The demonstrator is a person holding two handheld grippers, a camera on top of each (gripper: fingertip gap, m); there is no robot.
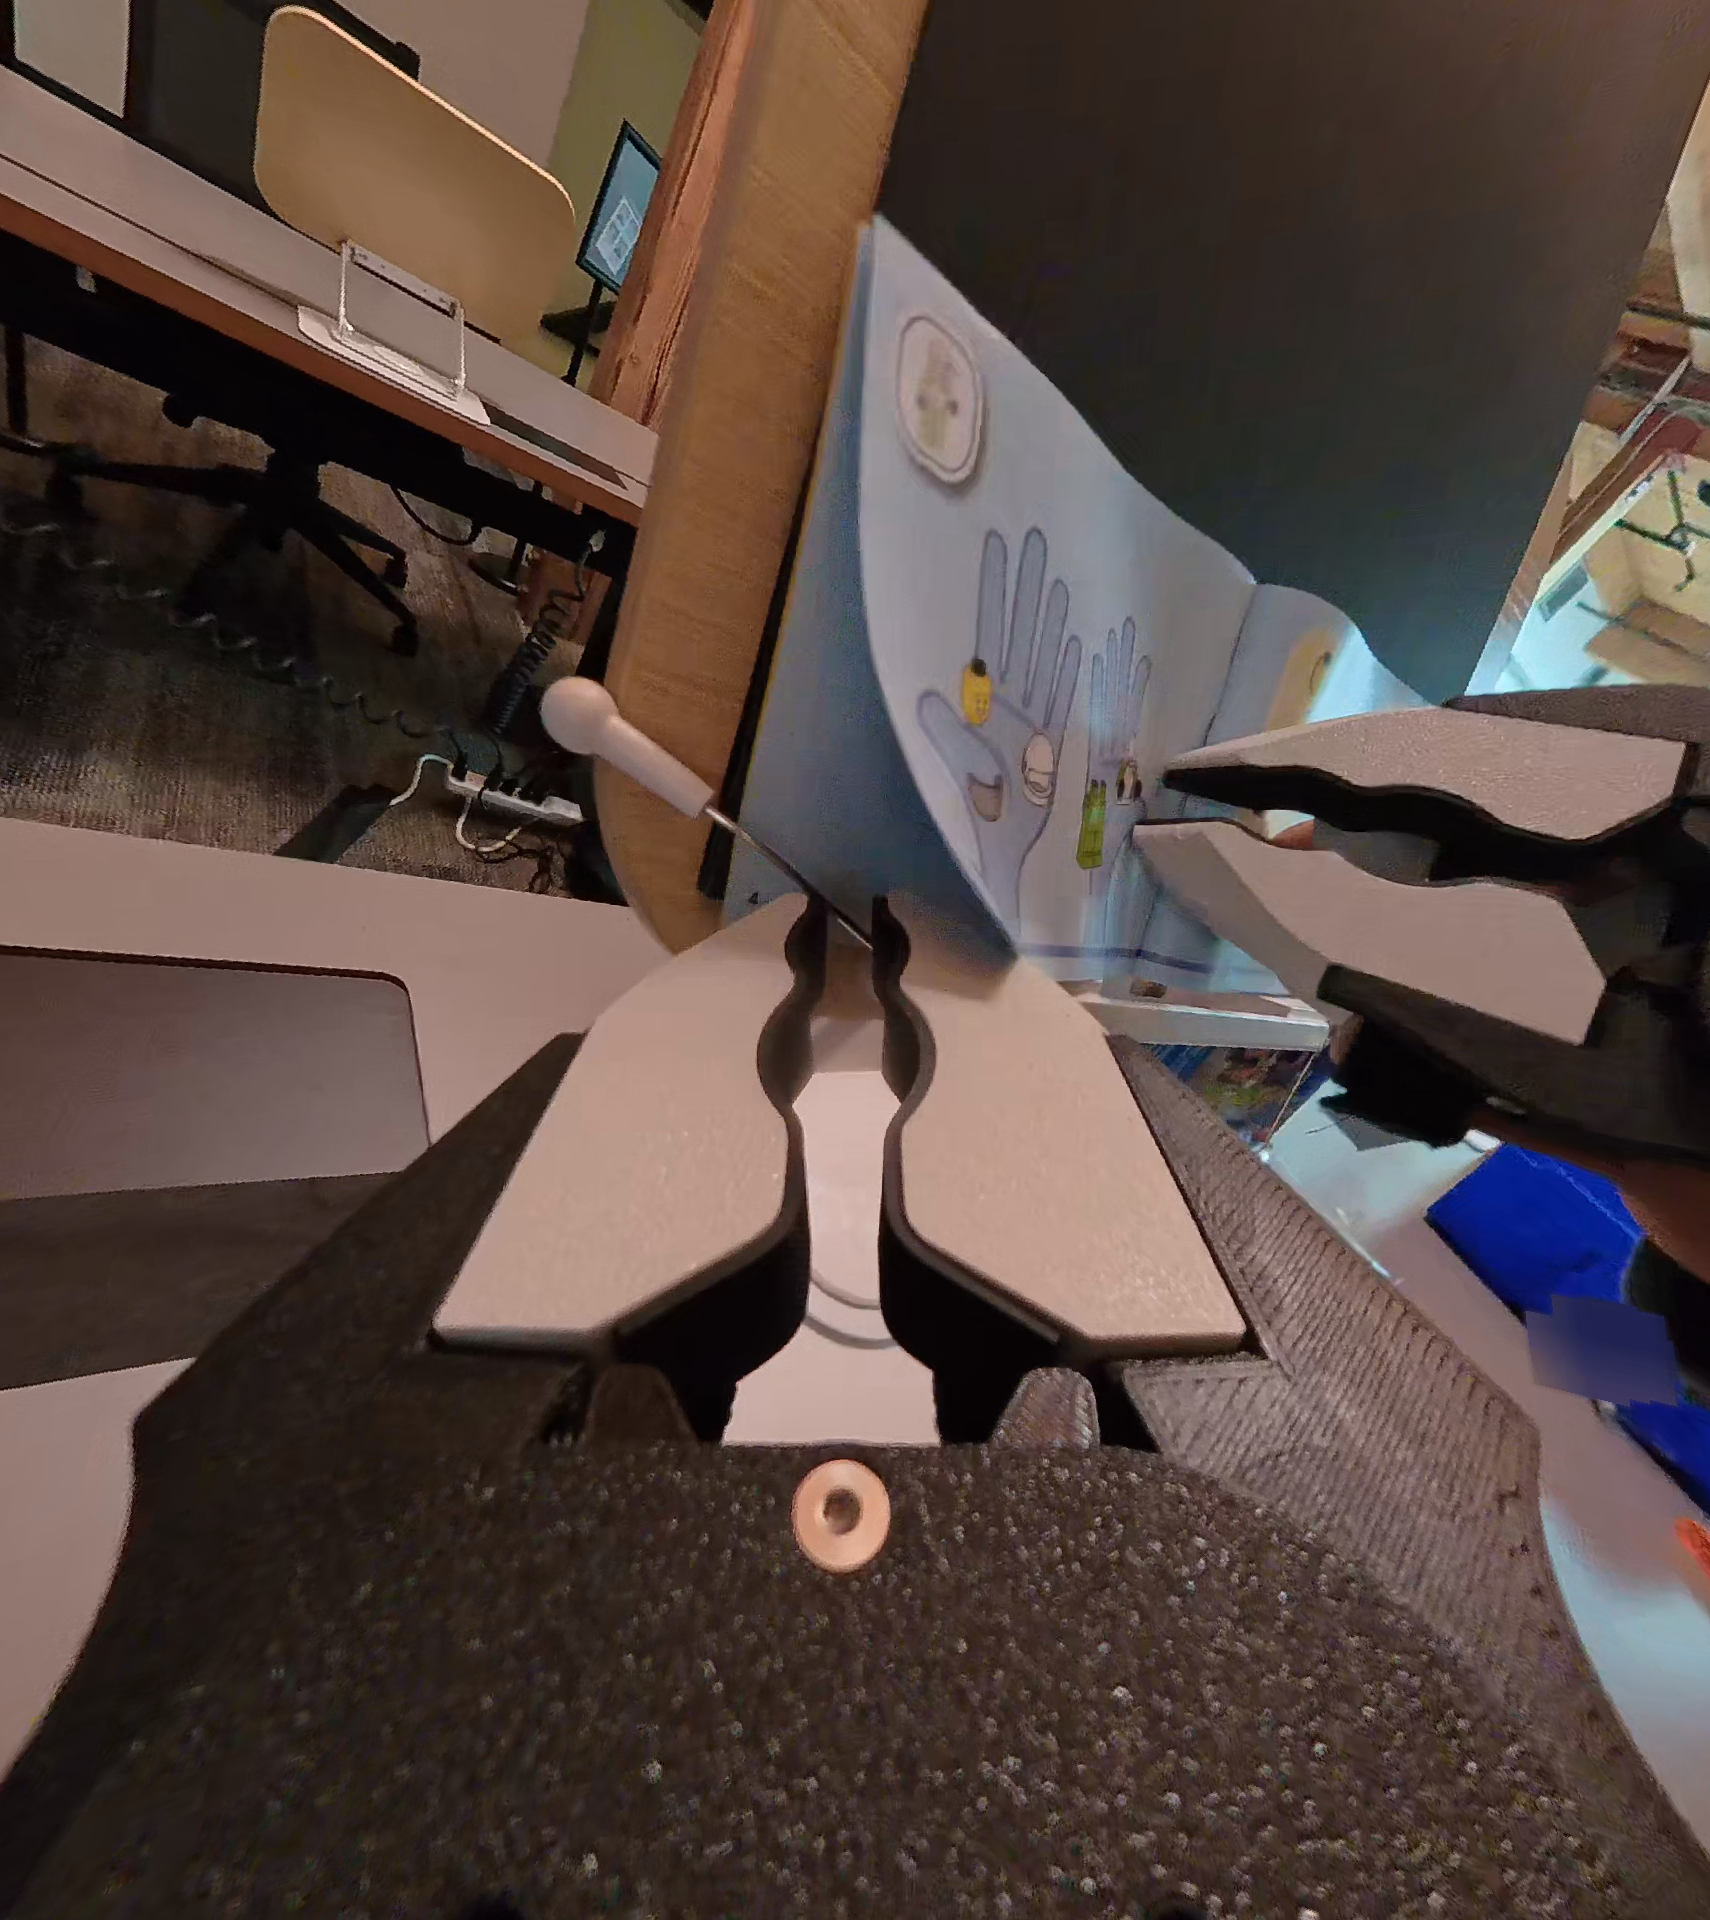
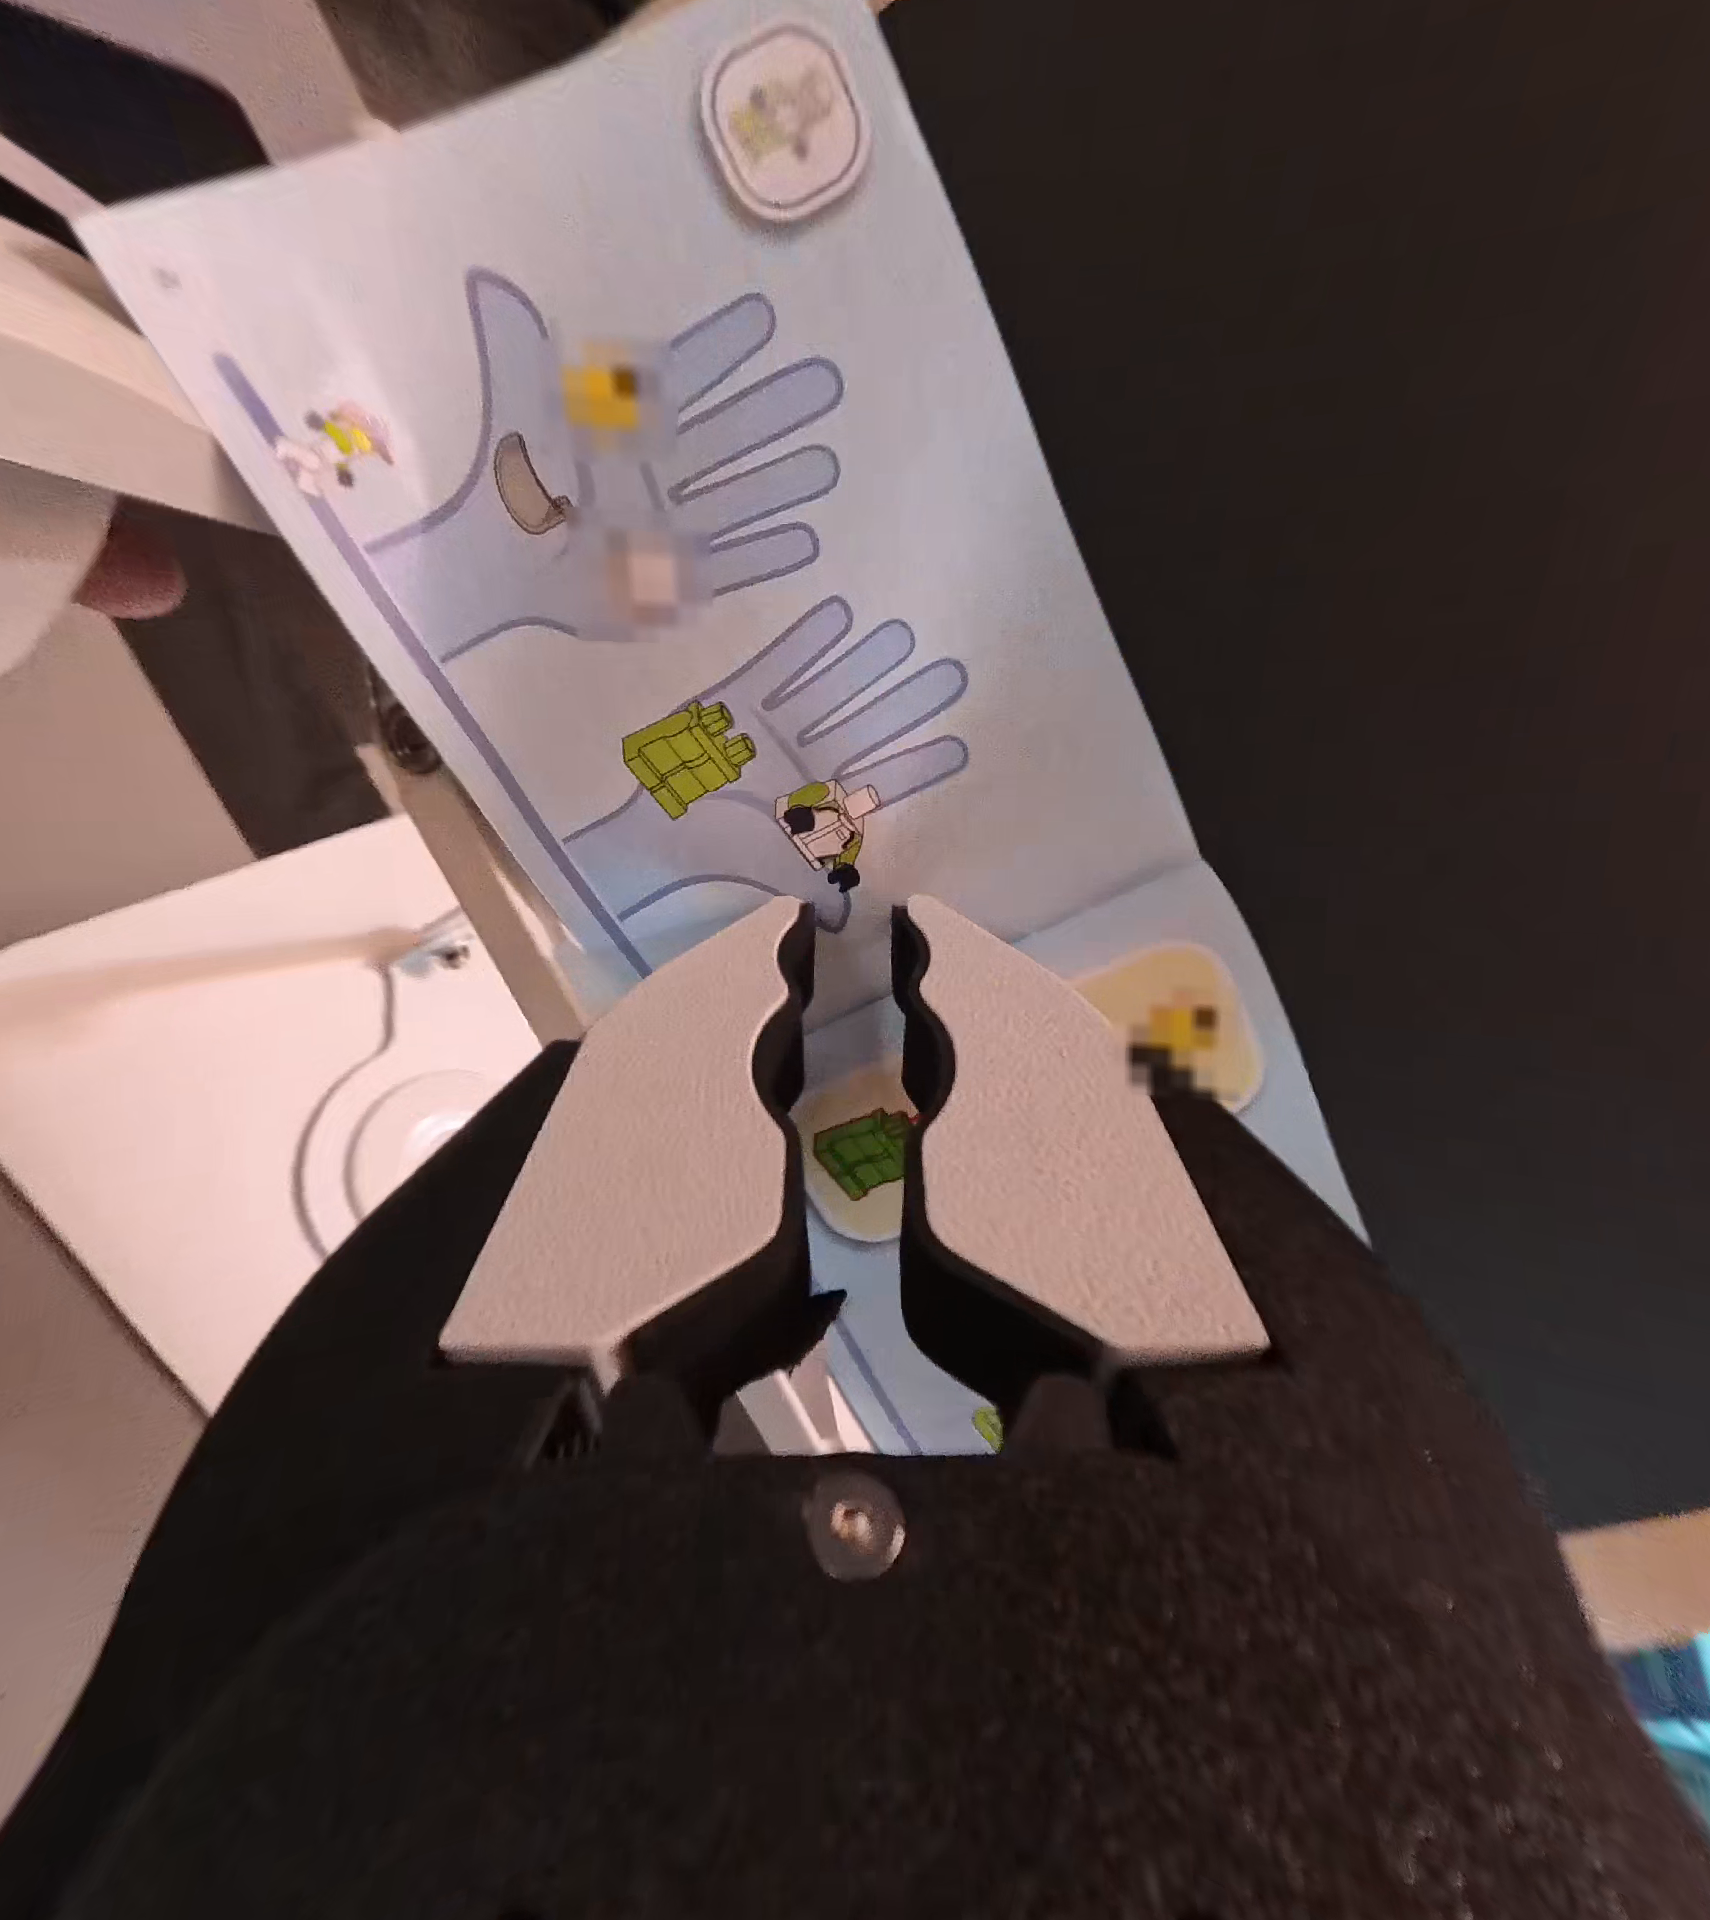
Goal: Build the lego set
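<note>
Upright instruction booklet (image 1: pixel 944 665), left gripper (image 1: pixel 843 914) and right gripper (image 2: pixel 853 914) slightly parted.

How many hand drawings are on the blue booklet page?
2. One drawn hand is higher on the booklet page; the other drawn hand is below it, just ahead of the right gripper. Other pages are hidden.

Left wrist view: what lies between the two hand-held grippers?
The instruction booklet's curled blue page, between left hand-held gripper and right hand-held gripper, in the left wrist view.

No readable text, instruction booklet (image 2: pixel 539 343) — pictures only
</note>
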